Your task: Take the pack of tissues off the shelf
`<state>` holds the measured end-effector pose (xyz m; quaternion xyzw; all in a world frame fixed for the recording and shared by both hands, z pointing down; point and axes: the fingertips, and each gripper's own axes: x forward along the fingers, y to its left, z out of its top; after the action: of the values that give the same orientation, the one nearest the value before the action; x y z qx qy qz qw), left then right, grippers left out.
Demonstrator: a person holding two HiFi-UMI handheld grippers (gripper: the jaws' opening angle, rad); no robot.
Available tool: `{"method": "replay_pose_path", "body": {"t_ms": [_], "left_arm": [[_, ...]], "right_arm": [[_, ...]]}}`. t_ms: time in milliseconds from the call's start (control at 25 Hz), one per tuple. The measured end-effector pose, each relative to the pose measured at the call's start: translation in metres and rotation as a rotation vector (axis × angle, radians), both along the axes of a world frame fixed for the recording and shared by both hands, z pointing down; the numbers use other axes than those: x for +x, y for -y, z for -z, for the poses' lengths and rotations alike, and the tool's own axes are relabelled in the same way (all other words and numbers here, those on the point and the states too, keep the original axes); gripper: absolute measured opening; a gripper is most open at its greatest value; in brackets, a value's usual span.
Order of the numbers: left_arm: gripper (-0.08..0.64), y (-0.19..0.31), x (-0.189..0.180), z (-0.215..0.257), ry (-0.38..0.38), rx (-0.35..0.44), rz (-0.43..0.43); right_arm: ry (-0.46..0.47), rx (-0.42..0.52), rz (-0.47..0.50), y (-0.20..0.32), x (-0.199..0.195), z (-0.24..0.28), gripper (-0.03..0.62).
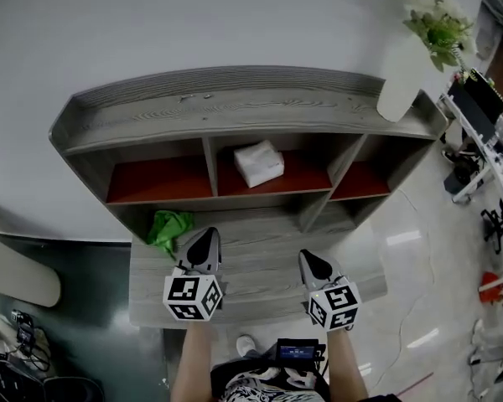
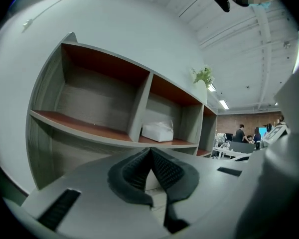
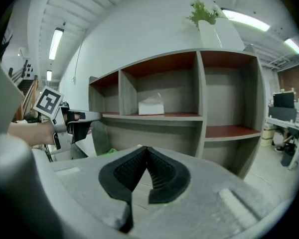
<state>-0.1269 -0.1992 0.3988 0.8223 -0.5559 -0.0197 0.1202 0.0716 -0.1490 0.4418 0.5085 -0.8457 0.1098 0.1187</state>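
Note:
A white pack of tissues (image 1: 258,162) lies in the middle compartment of a grey shelf unit (image 1: 235,107) with red boards; it also shows in the left gripper view as the pack (image 2: 157,131) and in the right gripper view as the pack (image 3: 151,105). My left gripper (image 1: 205,235) and right gripper (image 1: 309,257) hover over the low grey table (image 1: 260,296) in front of the shelf, both well short of the pack. Both are shut with nothing between the jaws: left gripper (image 2: 150,151), right gripper (image 3: 147,149).
A green cloth (image 1: 171,227) lies at the table's back left, just left of my left gripper. A white vase with a plant (image 1: 419,48) stands on the shelf's top right. Desks and people (image 2: 246,133) are off to the right.

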Motion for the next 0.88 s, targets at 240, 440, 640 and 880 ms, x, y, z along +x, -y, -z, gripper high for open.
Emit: {"method": "replay_pose_path", "body": {"t_ms": [240,440,640,880], "left_arm": [[0.006,0.005,0.016,0.018,-0.017,0.074,-0.094],[0.006,0.006,0.027,0.033,-0.068,0.117,-0.163],[0.006,0.013,0.028,0.033,-0.013,0.11,-0.163],[0.006,0.019,0.02,0.028,0.003,0.087,-0.142]], "right_arm": [[0.038,0.07,-0.073,0.014,0.002,0.021,0.005],[-0.023,0.112,-0.026,0.024,-0.011,0.033,0.005],[0.017,0.132,-0.042,0.035,-0.017,0.04,0.005],[0.037,0.133,-0.041,0.049,-0.028,0.042,0.006]]}}
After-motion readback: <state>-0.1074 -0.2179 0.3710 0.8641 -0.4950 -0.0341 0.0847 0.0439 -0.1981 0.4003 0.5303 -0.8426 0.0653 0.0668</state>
